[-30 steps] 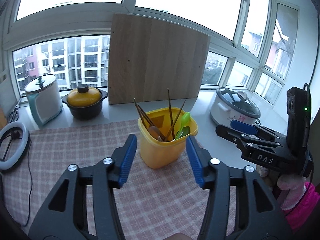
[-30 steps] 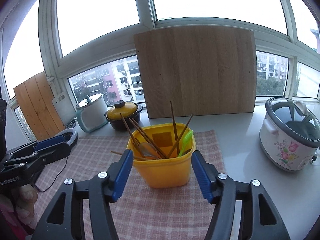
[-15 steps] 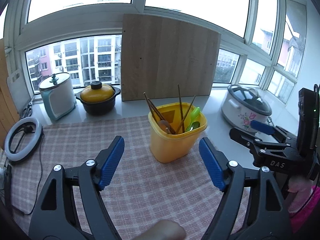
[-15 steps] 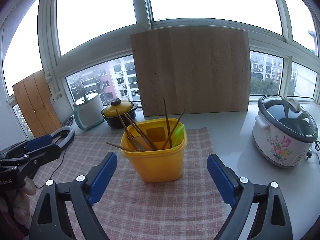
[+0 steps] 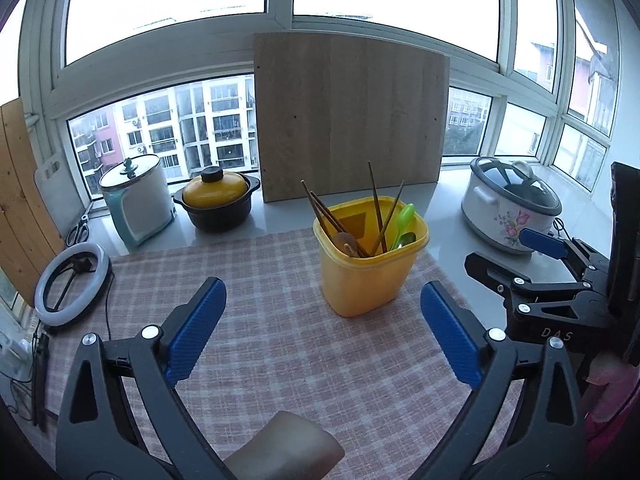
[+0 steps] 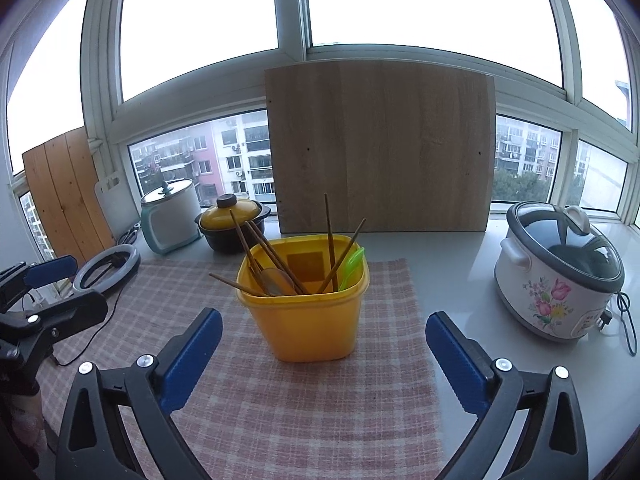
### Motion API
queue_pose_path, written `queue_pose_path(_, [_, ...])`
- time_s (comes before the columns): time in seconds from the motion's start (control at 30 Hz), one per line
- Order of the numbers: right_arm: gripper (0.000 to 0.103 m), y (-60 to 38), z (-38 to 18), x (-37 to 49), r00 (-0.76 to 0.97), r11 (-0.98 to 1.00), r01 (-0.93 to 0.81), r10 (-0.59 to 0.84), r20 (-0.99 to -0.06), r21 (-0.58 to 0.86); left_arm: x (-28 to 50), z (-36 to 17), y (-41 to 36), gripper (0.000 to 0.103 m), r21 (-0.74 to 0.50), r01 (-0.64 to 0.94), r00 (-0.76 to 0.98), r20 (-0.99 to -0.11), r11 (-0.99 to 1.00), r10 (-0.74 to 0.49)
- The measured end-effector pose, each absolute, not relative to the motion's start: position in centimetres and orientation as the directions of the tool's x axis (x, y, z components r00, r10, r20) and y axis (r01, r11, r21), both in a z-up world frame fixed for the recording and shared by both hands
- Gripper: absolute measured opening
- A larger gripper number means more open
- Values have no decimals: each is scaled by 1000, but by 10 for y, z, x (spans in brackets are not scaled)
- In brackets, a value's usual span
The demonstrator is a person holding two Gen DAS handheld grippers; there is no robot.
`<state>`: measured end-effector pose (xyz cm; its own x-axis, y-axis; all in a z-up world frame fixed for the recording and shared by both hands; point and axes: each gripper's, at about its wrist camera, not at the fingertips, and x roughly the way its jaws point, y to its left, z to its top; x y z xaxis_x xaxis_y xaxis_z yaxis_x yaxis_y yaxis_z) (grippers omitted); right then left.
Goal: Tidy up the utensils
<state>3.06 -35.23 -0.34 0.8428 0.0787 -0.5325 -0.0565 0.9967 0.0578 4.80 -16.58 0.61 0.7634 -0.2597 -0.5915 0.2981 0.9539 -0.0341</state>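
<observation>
A yellow plastic container stands upright on a pink checked cloth. It holds several brown chopsticks, a wooden spoon and green plastic spoons. It also shows in the right wrist view with the chopsticks and a green spoon. My left gripper is open and empty, held back from the container. My right gripper is open and empty, its fingers either side of the container but nearer the camera.
A wooden board leans on the window behind. A flowered rice cooker sits right. A yellow-lidded black pot, a white-teal kettle and a ring light sit left. Each gripper shows in the other's view: the right one, the left one.
Both grippers have opened wide and drawn back from the yellow container. The container and its utensils have not moved.
</observation>
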Motion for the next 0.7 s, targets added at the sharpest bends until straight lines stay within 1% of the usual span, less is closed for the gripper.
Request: queue_pose_path(0.7, [103, -357, -8, 33, 828, 996, -31, 75, -556, 89, 48, 6, -163, 100, -18, 289, 766, -595, 957, -243])
